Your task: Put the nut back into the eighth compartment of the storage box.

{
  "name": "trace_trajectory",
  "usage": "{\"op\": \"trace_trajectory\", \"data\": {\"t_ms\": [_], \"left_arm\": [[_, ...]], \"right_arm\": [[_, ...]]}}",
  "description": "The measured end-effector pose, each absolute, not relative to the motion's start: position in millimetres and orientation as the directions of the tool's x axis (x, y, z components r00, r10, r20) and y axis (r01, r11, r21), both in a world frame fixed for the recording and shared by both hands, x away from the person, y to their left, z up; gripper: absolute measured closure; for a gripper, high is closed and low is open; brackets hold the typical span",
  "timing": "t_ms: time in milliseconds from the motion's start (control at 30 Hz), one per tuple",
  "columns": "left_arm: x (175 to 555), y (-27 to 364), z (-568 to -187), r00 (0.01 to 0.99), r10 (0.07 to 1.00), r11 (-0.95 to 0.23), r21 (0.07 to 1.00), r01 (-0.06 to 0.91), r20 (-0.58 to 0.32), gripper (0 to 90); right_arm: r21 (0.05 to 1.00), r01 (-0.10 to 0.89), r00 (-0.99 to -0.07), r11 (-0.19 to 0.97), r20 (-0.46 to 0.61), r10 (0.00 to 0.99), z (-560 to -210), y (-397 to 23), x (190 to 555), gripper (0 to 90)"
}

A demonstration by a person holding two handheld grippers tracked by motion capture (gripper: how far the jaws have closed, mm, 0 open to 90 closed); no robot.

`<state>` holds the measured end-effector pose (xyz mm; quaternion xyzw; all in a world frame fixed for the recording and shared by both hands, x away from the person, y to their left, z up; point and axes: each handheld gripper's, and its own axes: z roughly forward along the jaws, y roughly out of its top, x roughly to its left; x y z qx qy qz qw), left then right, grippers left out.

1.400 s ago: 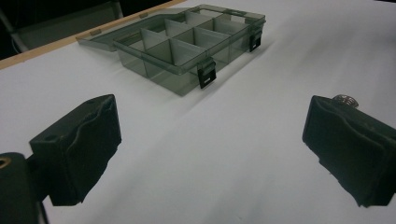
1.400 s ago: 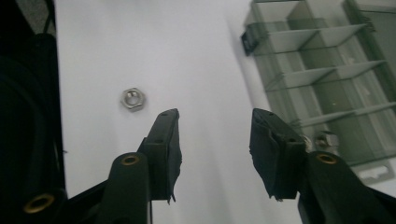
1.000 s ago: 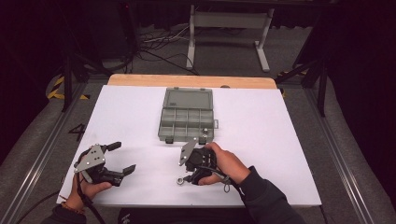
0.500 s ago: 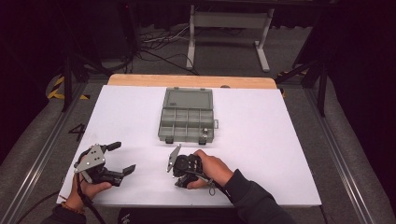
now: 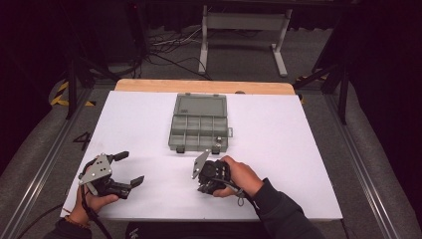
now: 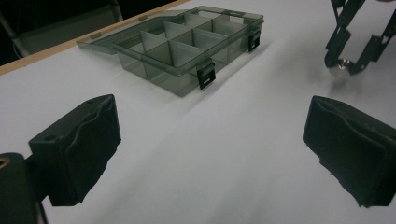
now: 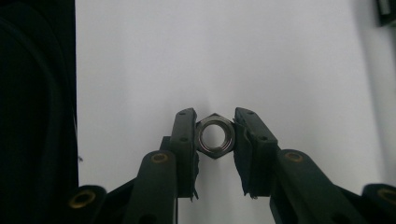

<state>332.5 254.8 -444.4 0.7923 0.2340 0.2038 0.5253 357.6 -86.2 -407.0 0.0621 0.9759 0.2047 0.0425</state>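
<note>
Here the right hand-held gripper [image 7: 214, 137], its jaws just closed onto the hex nut [image 7: 214, 136], could lose it on lifting if the smooth flats slip, while the left hand-held gripper [image 6: 210, 140] waits wide open and empty.

A white tabletop [image 5: 298, 149] stands on grey carpet [image 5: 308, 55] in a dark room; beyond its far edge, a white metal stand [image 5: 244, 22] and black cables [image 5: 169, 50].

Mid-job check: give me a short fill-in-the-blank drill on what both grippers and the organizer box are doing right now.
1. The right gripper is shut on a metal hex ____.
2. The left gripper hovers with its jaws ____ and nothing between them.
3. The lid of the compartment box is ____.
4. The box sits on the ____ table cover.

Missing words: nut; open; open; white
</note>
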Motion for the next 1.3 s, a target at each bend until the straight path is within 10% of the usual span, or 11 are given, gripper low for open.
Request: {"op": "trace_trajectory", "data": {"t_ms": [667,1300], "left_arm": [[336,252,-446,0.82,0.57,-0.33,0.928,0.172,0.051,4.8],[336,252,-446,0.827,0.561,-0.338,0.925,0.175,0.049,4.8]], "right_arm": [[0.516,0.225,-0.935,0.826,-0.123,0.332,-351,-142,411,70.5],[0.394,0.371,-0.893,0.841,-0.095,0.439,-369,-132,471,70.5]]}}
